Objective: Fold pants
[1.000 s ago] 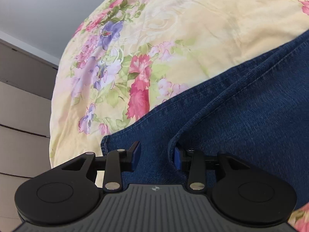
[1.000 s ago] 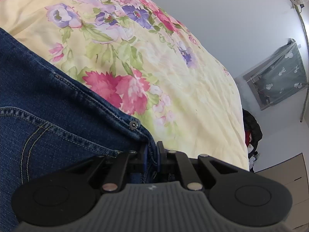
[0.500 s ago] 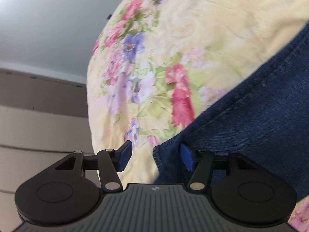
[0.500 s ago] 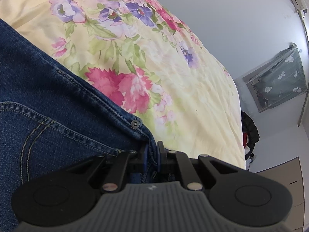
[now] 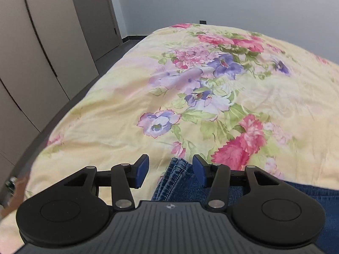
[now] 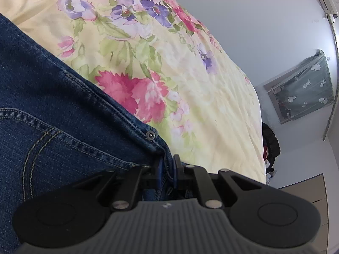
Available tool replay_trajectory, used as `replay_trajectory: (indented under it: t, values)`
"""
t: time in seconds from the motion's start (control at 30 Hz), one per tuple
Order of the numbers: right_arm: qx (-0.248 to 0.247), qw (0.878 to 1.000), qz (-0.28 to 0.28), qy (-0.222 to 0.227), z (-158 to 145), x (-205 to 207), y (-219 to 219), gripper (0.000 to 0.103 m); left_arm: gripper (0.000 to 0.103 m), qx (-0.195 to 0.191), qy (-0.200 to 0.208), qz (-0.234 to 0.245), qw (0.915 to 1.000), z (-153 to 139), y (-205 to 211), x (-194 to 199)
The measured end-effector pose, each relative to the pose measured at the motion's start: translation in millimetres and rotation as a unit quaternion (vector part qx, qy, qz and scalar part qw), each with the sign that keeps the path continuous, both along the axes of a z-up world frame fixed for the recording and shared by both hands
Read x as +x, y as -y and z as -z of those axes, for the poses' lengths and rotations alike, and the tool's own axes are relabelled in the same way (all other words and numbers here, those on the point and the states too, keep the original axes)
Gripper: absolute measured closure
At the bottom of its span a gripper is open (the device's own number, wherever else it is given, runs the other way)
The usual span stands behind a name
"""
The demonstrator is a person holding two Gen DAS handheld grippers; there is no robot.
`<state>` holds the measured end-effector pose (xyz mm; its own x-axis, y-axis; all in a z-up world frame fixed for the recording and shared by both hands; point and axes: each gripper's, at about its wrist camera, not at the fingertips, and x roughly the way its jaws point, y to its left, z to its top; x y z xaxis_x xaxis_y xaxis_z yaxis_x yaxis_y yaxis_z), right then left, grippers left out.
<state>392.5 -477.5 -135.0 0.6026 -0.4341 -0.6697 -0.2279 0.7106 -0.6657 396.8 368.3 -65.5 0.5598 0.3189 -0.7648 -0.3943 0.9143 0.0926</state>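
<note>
Denim jeans [image 6: 53,110] lie flat on a flowered yellow bedspread [image 5: 118,114]. Their side seam runs diagonally from the upper left down to the right gripper [image 6: 167,166], whose fingers are closed tight on the cloth corner just below a small metal rivet [image 6: 151,134]. The left gripper [image 5: 170,170] has its blue pads wide apart, holding nothing; a folded edge of the jeans [image 5: 175,175] lies between them. Grey closet doors [image 5: 42,42] stand at the left.
</note>
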Motion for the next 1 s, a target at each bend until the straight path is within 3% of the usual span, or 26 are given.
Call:
replay_trajectory:
  t: [0.07, 0.17, 0.3, 0.33, 0.4, 0.53, 0.67, 0.77, 0.83, 0.93, 1.0]
  values:
    - [-0.006, 1.000, 0.000, -0.002, 1.1, 0.6, -1.5, 0.099, 0.047, -0.030, 0.017, -0.005, 0.9994, 12.7, -9.1, 0.8]
    - [-0.018, 1.000, 0.003, -0.009, 3.9, 3.2, -5.3, 0.098, 0.047, -0.045, 0.020, -0.002, 0.9988, 31.2, -14.5, 4.8]
    - [-0.029, 0.999, 0.011, -0.014, 6.1, 6.6, -8.5, 0.098, 0.078, -0.047, 0.024, 0.000, 0.9986, 45.1, -14.7, 1.5]
    - [-0.031, 0.999, 0.012, -0.013, 6.5, 6.5, -9.0, 0.098, 0.082, -0.053, 0.030, 0.006, 0.9981, 45.2, -14.2, -1.3]
    - [-0.036, 0.999, 0.015, -0.009, 7.0, 6.0, -10.2, 0.099, 0.087, -0.027, 0.038, 0.012, 0.9988, 41.7, -8.1, -6.7]
    - [-0.055, 0.998, 0.016, 0.021, 2.4, 0.5, -12.7, 0.102, 0.089, 0.015, 0.062, 0.017, 0.9978, 30.2, 1.1, -13.7]
    - [-0.069, 0.997, 0.022, 0.040, -1.4, -2.9, -15.3, 0.102, 0.093, 0.038, 0.051, 0.015, 0.9979, 33.7, 3.7, -6.0]
    - [-0.074, 0.996, 0.032, 0.048, 0.6, 2.4, -19.4, 0.102, 0.103, 0.053, 0.053, -0.009, 0.9972, 37.3, 2.8, 2.6]
    - [-0.071, 0.995, 0.043, 0.048, 3.2, 8.6, -20.3, 0.102, 0.103, 0.091, 0.041, -0.044, 0.9940, 40.7, 0.1, 7.5]
    - [-0.058, 0.996, 0.062, 0.026, 11.5, 15.2, -20.8, 0.100, 0.103, 0.071, 0.036, -0.046, 0.9958, 39.3, -7.5, 0.6]
    - [-0.053, 0.996, 0.061, 0.030, 9.7, 14.5, -21.0, 0.097, 0.092, 0.058, 0.040, -0.028, 0.9971, 29.4, -7.5, -10.4]
